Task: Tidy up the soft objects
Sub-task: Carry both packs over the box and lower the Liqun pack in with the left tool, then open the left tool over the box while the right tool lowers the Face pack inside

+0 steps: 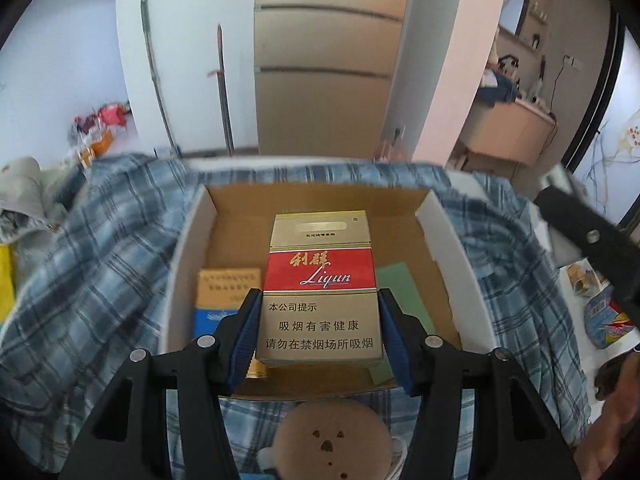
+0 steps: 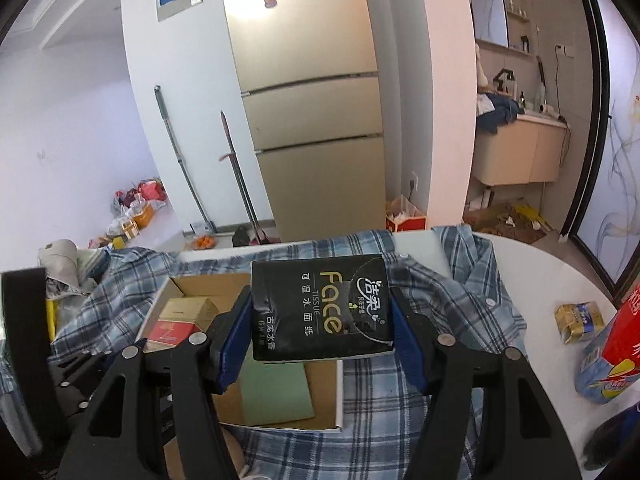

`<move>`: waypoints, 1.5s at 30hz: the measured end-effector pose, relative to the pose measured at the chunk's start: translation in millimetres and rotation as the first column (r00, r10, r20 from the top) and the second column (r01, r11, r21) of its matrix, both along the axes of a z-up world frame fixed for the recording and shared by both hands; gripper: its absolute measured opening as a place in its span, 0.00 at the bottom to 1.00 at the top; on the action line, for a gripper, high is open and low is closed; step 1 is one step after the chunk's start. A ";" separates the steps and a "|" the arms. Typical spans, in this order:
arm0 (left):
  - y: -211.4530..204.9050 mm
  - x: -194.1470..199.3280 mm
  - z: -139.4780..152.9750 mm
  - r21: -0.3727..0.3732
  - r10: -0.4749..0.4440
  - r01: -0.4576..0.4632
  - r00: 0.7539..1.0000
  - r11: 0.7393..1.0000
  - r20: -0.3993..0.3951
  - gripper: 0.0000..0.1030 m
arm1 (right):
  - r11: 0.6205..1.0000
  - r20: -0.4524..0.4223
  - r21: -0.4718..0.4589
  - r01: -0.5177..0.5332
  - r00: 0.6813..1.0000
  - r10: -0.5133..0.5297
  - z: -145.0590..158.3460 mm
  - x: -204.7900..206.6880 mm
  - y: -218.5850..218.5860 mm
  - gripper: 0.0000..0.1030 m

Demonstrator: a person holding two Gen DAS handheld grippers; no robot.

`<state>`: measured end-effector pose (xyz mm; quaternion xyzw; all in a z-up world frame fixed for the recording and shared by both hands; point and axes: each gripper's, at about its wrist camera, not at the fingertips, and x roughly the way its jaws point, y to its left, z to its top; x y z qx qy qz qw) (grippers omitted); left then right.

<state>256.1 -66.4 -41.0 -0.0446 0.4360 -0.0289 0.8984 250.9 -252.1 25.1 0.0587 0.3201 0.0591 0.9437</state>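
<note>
My left gripper (image 1: 320, 312) is shut on a gold and red Liqun cigarette pack (image 1: 320, 280) and holds it above the open cardboard box (image 1: 192, 240). My right gripper (image 2: 322, 320) is shut on a black Face tissue pack (image 2: 320, 308) and holds it over the box's right side (image 2: 339, 392). The box sits on a blue plaid shirt (image 1: 100, 280) spread on the table. Inside it lie a yellow and blue pack (image 1: 224, 292) and a green card (image 1: 400, 292). In the right wrist view the left gripper's cigarette pack (image 2: 176, 322) shows over the box.
A round tan plush toy (image 1: 332, 440) lies on the shirt near the box's front edge. Snack packets (image 2: 578, 322) and a red and blue bag (image 2: 612, 356) sit on the white table (image 2: 540, 280) at the right. A grey cloth (image 1: 24, 192) lies at far left. A fridge (image 2: 312, 120) stands behind.
</note>
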 end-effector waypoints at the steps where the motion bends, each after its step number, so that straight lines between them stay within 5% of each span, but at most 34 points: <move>1: -1.7 2.2 -5.1 -0.005 -0.006 0.005 1.000 1.000 -0.017 0.57 | 1.000 -0.007 0.005 0.003 1.000 -0.003 -1.2 1.5 -2.6 0.61; 11: 1.5 8.6 -26.5 0.000 0.005 -0.005 0.997 1.000 -0.079 0.58 | 1.000 -0.037 0.001 0.002 0.999 -0.002 -9.2 7.9 -5.7 0.61; 17: -2.5 -1.6 -13.3 0.046 -0.023 0.024 1.000 0.999 -0.015 0.70 | 1.000 -0.022 -0.006 -0.006 1.000 0.006 -6.5 5.4 -3.4 0.61; 21: 5.3 -18.1 15.4 0.027 -0.063 0.060 0.989 0.998 0.133 0.73 | 1.000 -0.007 0.000 -0.008 1.000 0.008 -1.4 2.3 -3.9 0.61; 23: 11.6 -26.0 29.3 0.053 -0.059 0.049 0.972 0.997 0.228 0.88 | 1.000 0.003 -0.001 -0.009 1.000 0.009 2.5 1.5 -3.1 0.61; 31: 45.8 -31.5 50.9 0.059 -0.008 -0.019 0.899 0.998 0.438 0.91 | 0.998 -0.021 0.004 -0.062 0.998 0.062 9.1 15.0 26.5 0.61; 32: 49.4 -29.9 49.1 0.065 0.004 -0.036 0.896 0.997 0.444 1.00 | 0.998 -0.030 0.002 -0.070 0.997 0.070 7.0 19.2 31.9 0.61; 45: 88.0 -14.7 28.8 -0.019 0.117 -0.120 0.915 0.993 0.386 1.00 | 0.989 -0.287 -0.065 -0.133 0.952 0.109 -79.1 74.5 91.9 0.61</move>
